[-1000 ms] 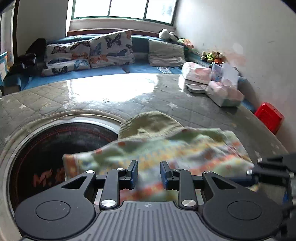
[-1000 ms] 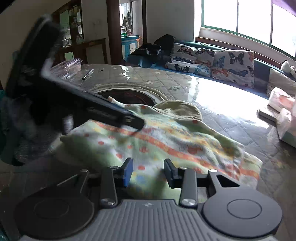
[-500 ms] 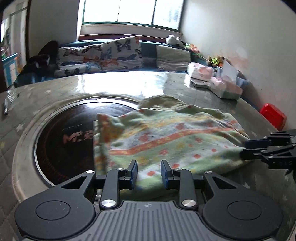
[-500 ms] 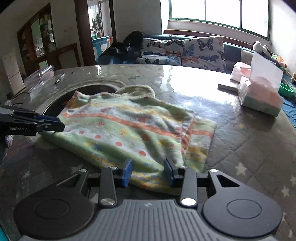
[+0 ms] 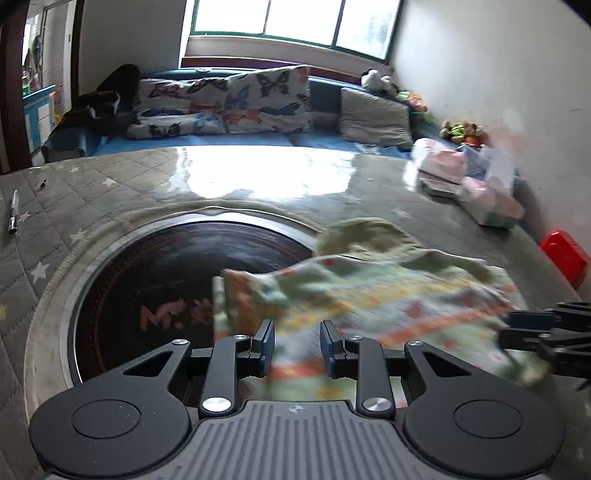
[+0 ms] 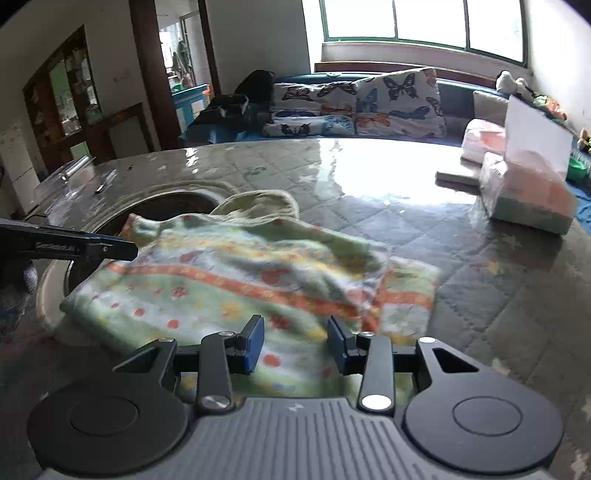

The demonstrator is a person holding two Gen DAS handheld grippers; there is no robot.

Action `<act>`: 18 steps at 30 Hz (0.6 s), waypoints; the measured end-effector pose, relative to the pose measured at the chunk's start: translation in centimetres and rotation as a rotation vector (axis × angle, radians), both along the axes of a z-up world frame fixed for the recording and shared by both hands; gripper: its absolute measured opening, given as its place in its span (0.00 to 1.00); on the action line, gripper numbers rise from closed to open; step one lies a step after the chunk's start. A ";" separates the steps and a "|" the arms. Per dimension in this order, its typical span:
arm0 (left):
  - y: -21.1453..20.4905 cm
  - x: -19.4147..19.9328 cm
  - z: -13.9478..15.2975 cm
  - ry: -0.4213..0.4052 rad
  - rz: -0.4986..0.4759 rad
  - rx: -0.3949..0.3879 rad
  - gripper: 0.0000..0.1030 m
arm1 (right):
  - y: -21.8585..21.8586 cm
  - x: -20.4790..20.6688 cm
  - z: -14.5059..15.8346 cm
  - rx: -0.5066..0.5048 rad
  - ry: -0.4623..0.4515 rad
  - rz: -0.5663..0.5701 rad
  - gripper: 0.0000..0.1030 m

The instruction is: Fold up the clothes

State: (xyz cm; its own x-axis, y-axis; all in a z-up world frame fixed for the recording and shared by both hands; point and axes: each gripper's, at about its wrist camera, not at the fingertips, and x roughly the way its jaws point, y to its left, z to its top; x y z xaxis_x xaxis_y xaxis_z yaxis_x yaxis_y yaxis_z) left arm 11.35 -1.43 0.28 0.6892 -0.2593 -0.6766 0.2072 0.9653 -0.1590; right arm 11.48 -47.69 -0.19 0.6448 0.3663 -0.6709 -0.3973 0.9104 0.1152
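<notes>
Both the left tongs (image 5: pixel 297 347) and right tongs (image 6: pixel 296 343), parted with the green, orange-striped fleece garment (image 6: pixel 236 280) between them, have shifted it sideways, leaving the fold unfinished.

blurred white lettering on the left gripper (image 6: pixel 79 247) arm and red marks on the dark disc (image 5: pixel 177 273) cannot be read.

This is a room in a home. Far ahead of the hand-held gripper, a long blue couch (image 5: pixel 207 142) sits under a big window (image 5: pixel 295 20). Butterfly pillows (image 5: pixel 266 99) lean on it, and soft toys (image 5: pixel 463 131) sit at its end. Off to the left are a doorway (image 6: pixel 184 48) and a wooden cabinet (image 6: pixel 70 103) with glass doors.
</notes>
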 end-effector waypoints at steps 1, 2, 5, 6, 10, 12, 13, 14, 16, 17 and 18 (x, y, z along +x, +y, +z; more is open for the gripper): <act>0.2 0.5 -0.2 0.005 0.008 0.004 0.28 | 0.0 0.2 0.2 -0.002 -0.003 -0.003 0.37; 0.3 1.0 -0.4 0.009 0.015 0.008 0.28 | -0.1 0.5 0.3 -0.005 -0.007 -0.005 0.37; 0.4 1.8 -0.4 0.009 0.021 0.008 0.28 | 0.2 1.7 0.4 -0.015 -0.018 -0.003 0.37; 0.4 1.9 -0.4 0.009 0.022 0.006 0.28 | 0.3 2.3 0.4 -0.015 -0.021 -0.004 0.37; 0.4 2.5 -0.4 0.009 0.025 0.006 0.28 | 0.8 4.9 0.1 -0.020 -0.022 -0.019 0.37; 0.5 2.7 -0.5 0.012 0.028 0.005 0.28 | 0.8 6.0 -0.4 -0.030 -0.013 -0.034 0.37; 0.6 2.7 -0.6 0.013 0.027 0.003 0.28 | 0.7 6.4 -0.5 -0.030 -0.010 -0.040 0.37; 0.6 2.7 -0.6 0.013 0.028 0.001 0.28 | 0.6 6.6 -0.6 -0.026 -0.008 -0.045 0.37; 0.8 2.7 -0.4 0.011 0.031 -0.002 0.28 | 0.4 6.5 -0.3 -0.030 -0.009 -0.058 0.37; 0.9 2.5 -0.2 0.008 0.033 -0.004 0.28 | 0.4 6.2 -0.1 -0.039 -0.015 -0.062 0.37; 1.0 2.4 -0.1 0.005 0.036 -0.003 0.29 | 0.5 5.8 0.2 -0.044 -0.020 -0.057 0.37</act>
